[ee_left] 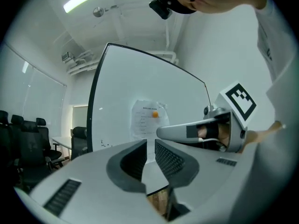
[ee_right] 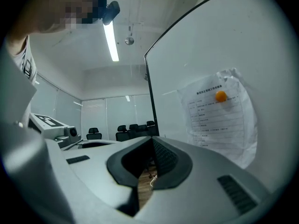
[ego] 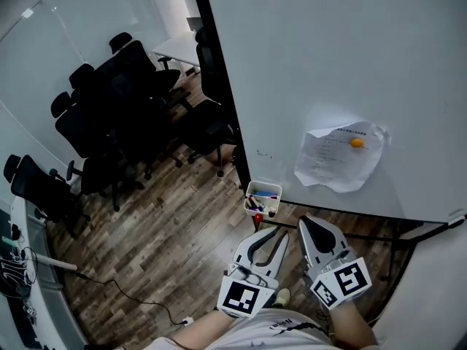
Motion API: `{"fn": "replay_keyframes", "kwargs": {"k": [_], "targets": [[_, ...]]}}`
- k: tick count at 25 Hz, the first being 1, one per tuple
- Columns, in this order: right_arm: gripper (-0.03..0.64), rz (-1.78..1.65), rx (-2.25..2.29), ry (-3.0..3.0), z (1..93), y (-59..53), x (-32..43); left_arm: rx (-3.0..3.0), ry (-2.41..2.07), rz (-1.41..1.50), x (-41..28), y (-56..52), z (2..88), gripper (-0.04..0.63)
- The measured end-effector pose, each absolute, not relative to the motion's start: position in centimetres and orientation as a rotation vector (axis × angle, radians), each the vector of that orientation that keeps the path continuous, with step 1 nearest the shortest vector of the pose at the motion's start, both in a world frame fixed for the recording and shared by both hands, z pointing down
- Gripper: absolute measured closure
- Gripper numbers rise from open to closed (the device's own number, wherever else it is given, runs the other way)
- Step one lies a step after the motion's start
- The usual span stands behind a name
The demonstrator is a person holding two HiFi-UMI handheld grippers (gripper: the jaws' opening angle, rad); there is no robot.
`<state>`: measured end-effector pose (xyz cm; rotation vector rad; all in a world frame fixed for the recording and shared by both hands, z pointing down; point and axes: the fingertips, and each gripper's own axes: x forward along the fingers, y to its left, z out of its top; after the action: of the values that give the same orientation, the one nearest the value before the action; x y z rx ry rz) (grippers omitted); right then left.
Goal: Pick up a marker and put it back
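The left gripper (ego: pixel 271 233) and the right gripper (ego: pixel 308 224) are light grey and smooth, with round shells that get thin at the tip. Inside each jaw is a dark grey pad (ee_left: pixel 170 160) with rows of tiny bumps. Small dark slots (ee_left: pixel 62 196) are cut in the shell. Each gripper has a white cube with a black square pattern. In the head view the left cube (ego: pixel 241 297) is at 6 o'clock and the right cube (ego: pixel 341 281) at 5 o'clock. The person wears a white shirt (ego: pixel 281 327) with small dark letters.
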<state>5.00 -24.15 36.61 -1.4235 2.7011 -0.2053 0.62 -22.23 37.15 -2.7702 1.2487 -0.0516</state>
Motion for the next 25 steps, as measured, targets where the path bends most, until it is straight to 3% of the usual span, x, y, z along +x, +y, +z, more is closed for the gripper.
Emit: {"fn": "replay_keyframes", "kwargs": {"k": [9,25], "targets": [[0.606,-0.142,-1.391,2.698,34.7,-22.5,5.2,-2.854,1.305,0.134,0.4,-21.5,34.1,0.583],[0.606,-0.146,-1.371,2.714,35.0,-22.1,5.6,-2.907,1.352,0.098,0.9,-21.4,34.6,0.583]]}}
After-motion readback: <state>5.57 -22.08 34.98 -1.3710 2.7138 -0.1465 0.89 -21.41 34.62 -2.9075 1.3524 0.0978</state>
